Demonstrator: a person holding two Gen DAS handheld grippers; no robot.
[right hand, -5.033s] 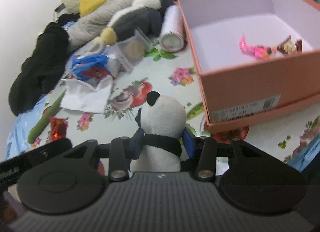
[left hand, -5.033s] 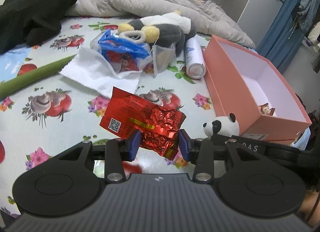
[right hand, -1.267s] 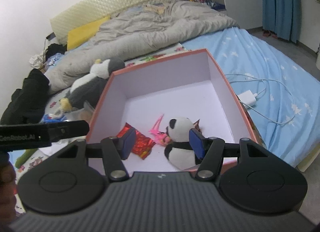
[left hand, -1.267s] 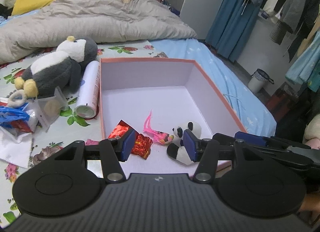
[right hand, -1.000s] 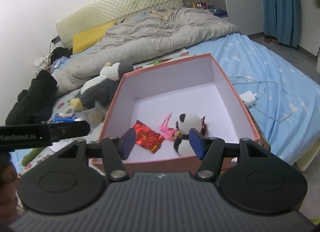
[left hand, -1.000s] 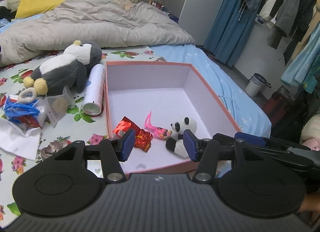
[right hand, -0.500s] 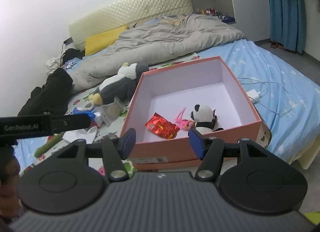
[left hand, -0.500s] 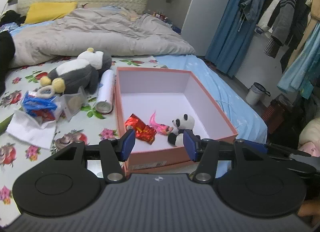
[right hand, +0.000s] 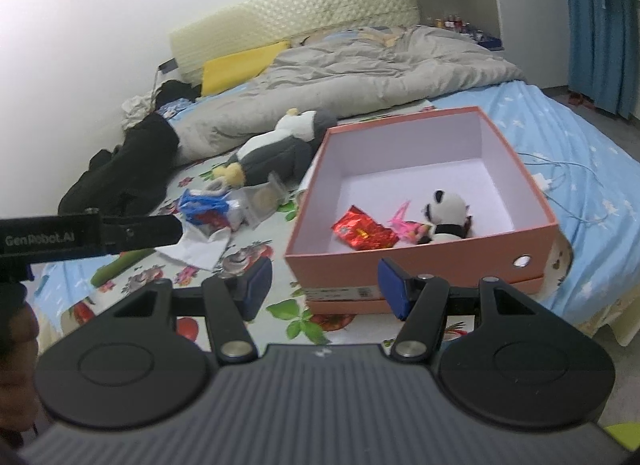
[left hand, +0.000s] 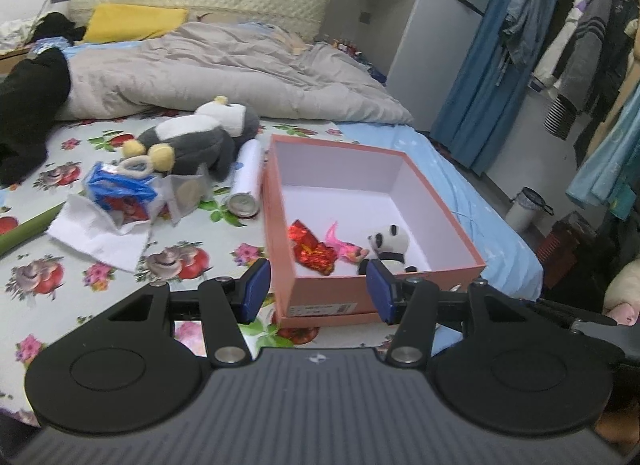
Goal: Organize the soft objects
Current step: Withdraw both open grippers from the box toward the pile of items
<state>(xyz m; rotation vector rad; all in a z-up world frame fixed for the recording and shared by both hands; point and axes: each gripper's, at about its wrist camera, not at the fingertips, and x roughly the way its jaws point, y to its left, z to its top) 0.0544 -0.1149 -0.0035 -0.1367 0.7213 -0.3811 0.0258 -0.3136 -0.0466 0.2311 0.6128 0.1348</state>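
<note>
Panda lies inside the box at frame centre, near its front wall, with a pink scrap touching it on the left and a red wrapper beside that. Left gripper and right gripper both hang spread wide and empty, at lower centre of their views, in front of the box. Left of the box lie a penguin, a can and a cloth.
</note>
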